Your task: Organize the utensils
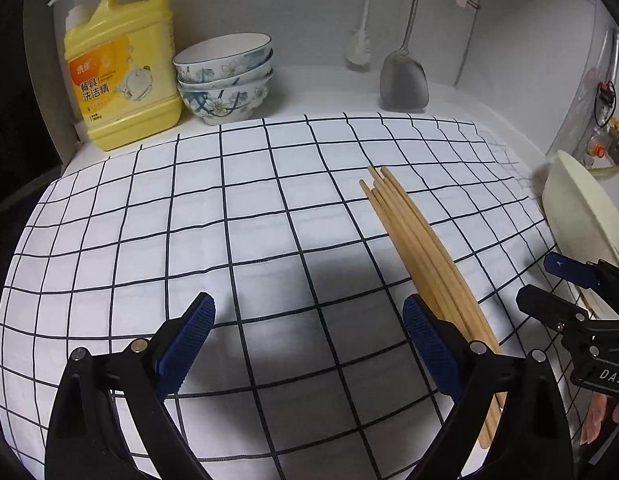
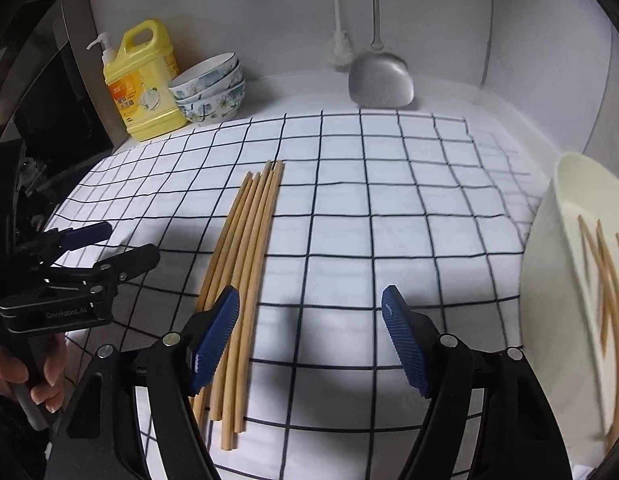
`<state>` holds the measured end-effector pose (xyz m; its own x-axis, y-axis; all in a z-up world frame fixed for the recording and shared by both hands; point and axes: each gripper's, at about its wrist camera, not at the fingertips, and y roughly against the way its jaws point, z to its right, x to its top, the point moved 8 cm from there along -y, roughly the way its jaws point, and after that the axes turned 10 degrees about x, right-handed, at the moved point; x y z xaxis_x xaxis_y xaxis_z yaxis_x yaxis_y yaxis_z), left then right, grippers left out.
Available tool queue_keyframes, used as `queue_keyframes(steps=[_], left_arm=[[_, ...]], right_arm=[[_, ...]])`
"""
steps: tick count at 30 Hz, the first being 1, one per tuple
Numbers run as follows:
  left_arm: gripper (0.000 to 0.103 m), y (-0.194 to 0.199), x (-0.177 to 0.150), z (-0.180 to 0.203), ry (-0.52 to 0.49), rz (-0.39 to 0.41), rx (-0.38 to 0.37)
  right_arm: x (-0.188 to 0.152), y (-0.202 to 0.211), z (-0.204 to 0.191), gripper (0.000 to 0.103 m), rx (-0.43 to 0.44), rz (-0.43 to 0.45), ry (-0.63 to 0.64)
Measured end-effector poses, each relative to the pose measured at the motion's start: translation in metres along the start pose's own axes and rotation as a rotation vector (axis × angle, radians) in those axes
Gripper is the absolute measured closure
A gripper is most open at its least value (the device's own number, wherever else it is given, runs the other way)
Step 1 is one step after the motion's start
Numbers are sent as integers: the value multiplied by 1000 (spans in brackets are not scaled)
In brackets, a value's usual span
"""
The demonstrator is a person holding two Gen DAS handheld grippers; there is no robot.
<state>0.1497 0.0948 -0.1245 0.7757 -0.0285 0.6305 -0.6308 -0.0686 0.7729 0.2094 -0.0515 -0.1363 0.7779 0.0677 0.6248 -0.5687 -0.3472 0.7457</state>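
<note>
Chopsticks (image 2: 245, 276): wooden bundle lying loose on the checked cloth (image 2: 389, 208), between the two grippers. Left gripper (image 1: 309, 340): jaws spread wide, empty, its right finger just beside the bundle. Right gripper (image 2: 309, 340): jaws wide apart, empty. Cream tray (image 2: 549, 280): right edge, holding further chopsticks.

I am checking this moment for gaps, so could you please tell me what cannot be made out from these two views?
- Left wrist view: the near ends of the chopsticks lie hidden behind the left hand-held gripper.
- Both views: the cream basin is cut off by the frame edge, so its full contents are unknown.
- Right wrist view: the sticks inside the basin are blurred; their count is unclear.
- Small print on the yellow detergent bottle is too small to read.
</note>
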Motion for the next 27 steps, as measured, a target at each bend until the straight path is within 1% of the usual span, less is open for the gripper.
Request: queue_keyframes(steps=[2, 3, 5, 8, 13, 16, 21, 24, 27], left_arm=[[10, 1, 0, 1, -8, 6, -3], [10, 1, 0, 1, -10, 6, -6], [10, 2, -1, 2, -14, 7, -3], [10, 1, -1, 0, -11, 5, 2], [10, -3, -4, -2, 0, -18, -7], [10, -4, -3, -3, 7, -20, -5], [10, -6, -3, -5, 23, -31, -9], [10, -7, -3, -5, 25, -36, -13], [10, -7, -3, -5, 25, -37, -12]], right_arm=[[-3, -3, -2, 32, 46, -16, -14], [-4, -4, -2, 32, 46, -25, -10], [-6, -5, -2, 32, 21, -34, 4], [-8, -6, -4, 32, 17, -41, 11], [-13, -14, -5, 32, 65, -77, -8], [-15, -17, -7, 32, 72, -96, 10], [-16, -17, -5, 32, 45, -104, 30], [-20, -21, -4, 32, 20, -129, 46], [-21, -21, -5, 32, 7, -129, 64]])
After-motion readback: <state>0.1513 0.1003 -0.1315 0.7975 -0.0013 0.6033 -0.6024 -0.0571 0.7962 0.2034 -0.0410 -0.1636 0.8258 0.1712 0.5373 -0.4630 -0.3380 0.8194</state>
